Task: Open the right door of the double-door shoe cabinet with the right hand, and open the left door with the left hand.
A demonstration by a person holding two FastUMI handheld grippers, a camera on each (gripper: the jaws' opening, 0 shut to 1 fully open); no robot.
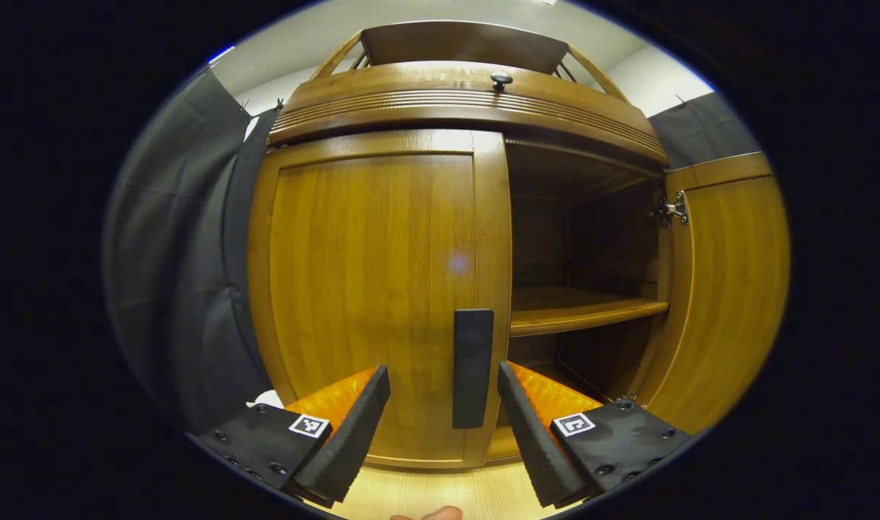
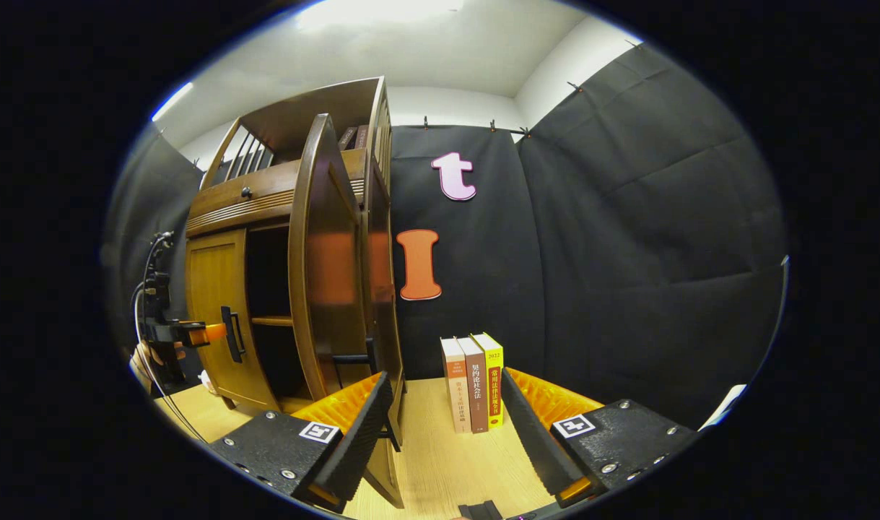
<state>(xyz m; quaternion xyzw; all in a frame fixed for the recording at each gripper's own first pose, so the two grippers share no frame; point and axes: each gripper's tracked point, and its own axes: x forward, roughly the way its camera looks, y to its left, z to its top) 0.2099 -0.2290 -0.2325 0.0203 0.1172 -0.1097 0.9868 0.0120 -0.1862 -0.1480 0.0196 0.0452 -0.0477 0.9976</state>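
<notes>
Black cloth lines the booth behind the shoe cabinet [image 1: 454, 108], which stands on a light wooden table [image 2: 440, 462]. Its right door [image 1: 728, 289] is swung open, exposing a shelf [image 1: 577, 310], while the left door [image 1: 375, 289] is closed; the left gripper [image 1: 443, 404] is spread wide, its fingers flanking the dark vertical handle [image 1: 473, 368] without touching it. The right gripper [image 2: 447, 426] is likewise released, holding nothing, near the opened door's edge, with three upright books [image 2: 473, 383] beyond.

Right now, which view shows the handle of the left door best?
The left gripper view: the left door handle stands large and face-on between the open left gripper. The right gripper view shows the same handle small, far off, from the side.
</notes>
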